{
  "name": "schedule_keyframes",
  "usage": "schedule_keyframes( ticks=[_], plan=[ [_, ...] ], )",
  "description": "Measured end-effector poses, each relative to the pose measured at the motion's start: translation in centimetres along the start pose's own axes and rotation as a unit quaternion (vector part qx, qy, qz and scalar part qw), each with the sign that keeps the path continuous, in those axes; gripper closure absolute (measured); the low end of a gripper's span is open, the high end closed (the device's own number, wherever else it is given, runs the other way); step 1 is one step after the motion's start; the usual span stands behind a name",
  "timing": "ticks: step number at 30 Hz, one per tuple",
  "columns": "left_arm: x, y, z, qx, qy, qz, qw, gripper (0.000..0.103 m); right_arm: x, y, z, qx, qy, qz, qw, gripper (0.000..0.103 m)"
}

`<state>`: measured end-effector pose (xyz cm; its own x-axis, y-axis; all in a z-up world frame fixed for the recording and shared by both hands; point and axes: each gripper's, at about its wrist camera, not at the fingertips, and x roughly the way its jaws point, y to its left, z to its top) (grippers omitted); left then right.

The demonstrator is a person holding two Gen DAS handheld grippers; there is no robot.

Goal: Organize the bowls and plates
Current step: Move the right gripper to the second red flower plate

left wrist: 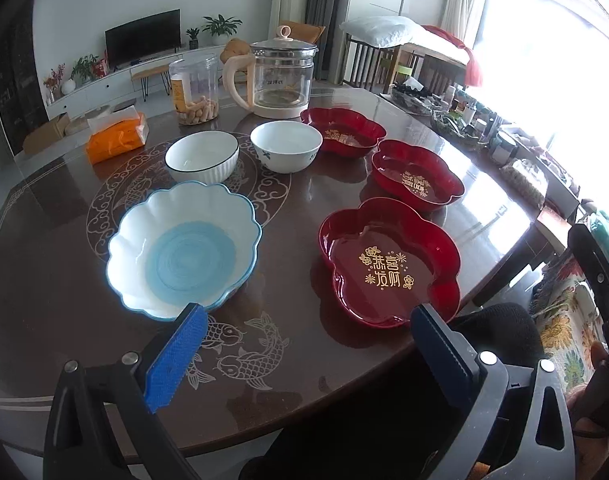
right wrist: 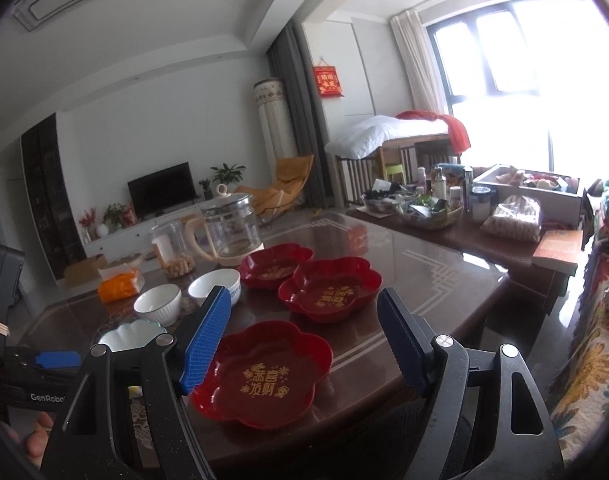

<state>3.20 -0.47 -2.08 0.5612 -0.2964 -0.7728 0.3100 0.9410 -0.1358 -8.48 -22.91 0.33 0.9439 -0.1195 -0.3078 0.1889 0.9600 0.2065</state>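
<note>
We hold the left gripper and right gripper spread wide, grasping nothing (nothing stacked yet). The nearest red plate lies just ahead on the table; next, pinching its rim.

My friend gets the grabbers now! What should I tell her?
Left gripper: open, holding nothing, above the table's near edge.
Right gripper: open, holding nothing, aimed at the near red plate.
Red plates: three, in a row on the right side, near, middle and far, each separate.
Bowls: blue scalloped bowl near left; ribbed white bowl and patterned white bowl behind it, each separate.
Done: nothing stacked yet.
Left: probably stack the plates, then nest the bowls.
</note>
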Motion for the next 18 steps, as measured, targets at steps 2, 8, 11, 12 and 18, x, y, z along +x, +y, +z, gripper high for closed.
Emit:
schedule_keyframes(
  ticks=[2, 8, 11, 12, 18],
  plan=[
    [-0.1, 0.3, 0.1, -0.008, -0.001, -0.017, 0.9998, 0.003, 0.7, -0.1, -0.2, -0.001, 0.023, 0.011, 1.000, 0.018],
    [-1.6, 0.1, 2.7, -0.003, -0.053, -0.018, 0.9984, 0.003, 1.9, -1.5, -0.4, 0.017, 0.073, 0.004, 0.997, 0.018],
    [-0.3, -0.1, 4.3, 0.003, -0.036, -0.033, 0.9988, 0.003, 3.0, -3.1, 0.1, 0.038, 0.104, 0.001, 0.994, 0.018],
    [0.5, -0.2, 4.9, 0.006, -0.025, -0.037, 0.9990, 0.003, 3.5, -3.7, 0.2, 0.042, 0.118, -0.002, 0.992, 0.018],
    [5.6, -2.1, 9.9, 0.027, 0.035, -0.046, 0.9980, 0.003, 8.3, -7.9, 1.3, 0.073, 0.234, 0.018, 0.969, 0.018]
  ],
)
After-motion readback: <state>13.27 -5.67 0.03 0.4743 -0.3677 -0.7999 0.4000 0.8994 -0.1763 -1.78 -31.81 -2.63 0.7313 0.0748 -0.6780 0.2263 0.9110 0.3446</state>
